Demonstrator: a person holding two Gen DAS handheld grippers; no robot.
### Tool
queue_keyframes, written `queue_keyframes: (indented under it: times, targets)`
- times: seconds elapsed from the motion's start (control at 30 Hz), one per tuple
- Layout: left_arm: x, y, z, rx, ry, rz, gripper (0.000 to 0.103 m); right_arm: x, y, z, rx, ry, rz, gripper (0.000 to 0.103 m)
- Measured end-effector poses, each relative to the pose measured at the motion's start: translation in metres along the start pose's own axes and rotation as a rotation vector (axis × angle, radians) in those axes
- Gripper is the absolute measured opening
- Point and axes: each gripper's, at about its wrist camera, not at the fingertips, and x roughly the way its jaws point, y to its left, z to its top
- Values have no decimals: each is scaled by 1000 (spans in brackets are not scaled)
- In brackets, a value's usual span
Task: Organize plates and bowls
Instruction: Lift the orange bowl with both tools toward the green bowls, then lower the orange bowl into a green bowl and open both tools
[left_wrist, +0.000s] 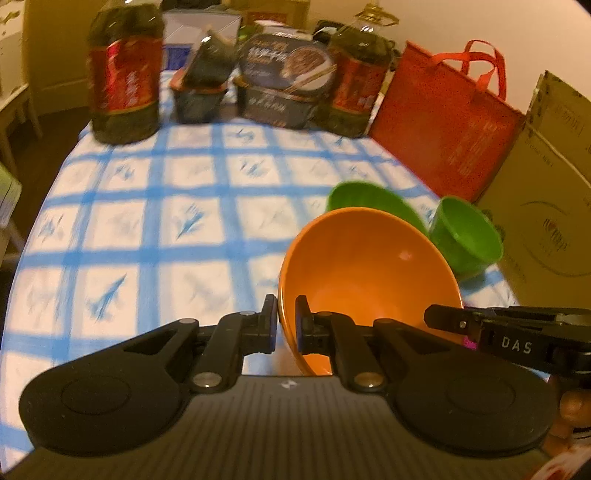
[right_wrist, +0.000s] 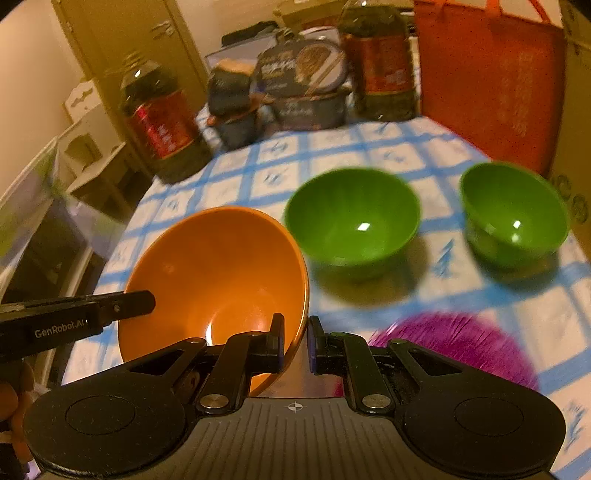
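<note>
An orange bowl (left_wrist: 369, 273) is held above the blue-checked table between both grippers. My left gripper (left_wrist: 286, 325) is shut on its left rim. My right gripper (right_wrist: 295, 341) is shut on its right rim; the bowl also shows in the right wrist view (right_wrist: 218, 273). Two green bowls stand upright on the table beyond it, one nearer the middle (right_wrist: 352, 218) and one to the right (right_wrist: 513, 218). They also show in the left wrist view, the first (left_wrist: 369, 197) partly hidden behind the orange bowl, the second (left_wrist: 467, 232) beside it. A purple plate (right_wrist: 458, 343) lies under my right gripper.
Two large oil bottles (left_wrist: 125, 74) (left_wrist: 360, 88), stacked food tubs (left_wrist: 284, 85) and a dark packet (left_wrist: 207, 81) line the table's far edge. A red tote bag (left_wrist: 447, 122) and a cardboard box (left_wrist: 546, 192) stand along the right side. The table's left edge (right_wrist: 122, 236) drops to the floor.
</note>
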Motion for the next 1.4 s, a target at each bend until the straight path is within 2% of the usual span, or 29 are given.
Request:
queue_keyframes:
  times: [0.27, 0.43, 0.63, 0.9, 1.4]
  targets:
    - [33, -34, 61, 13, -21, -37, 8, -5, -35, 56, -13, -44, -43, 12]
    - [64, -47, 83, 5, -5, -55, 8, 10, -62, 82, 7, -41, -58, 12]
    - [96, -57, 91, 26, 28, -48, 8, 34, -83, 99, 10, -18, -79, 11]
    - [128, -57, 92, 26, 62, -22, 8, 64, -94, 104, -14, 12, -108, 11]
    - [142, -56, 87, 39, 78, 7, 8, 88, -89, 93, -77, 35, -154, 11]
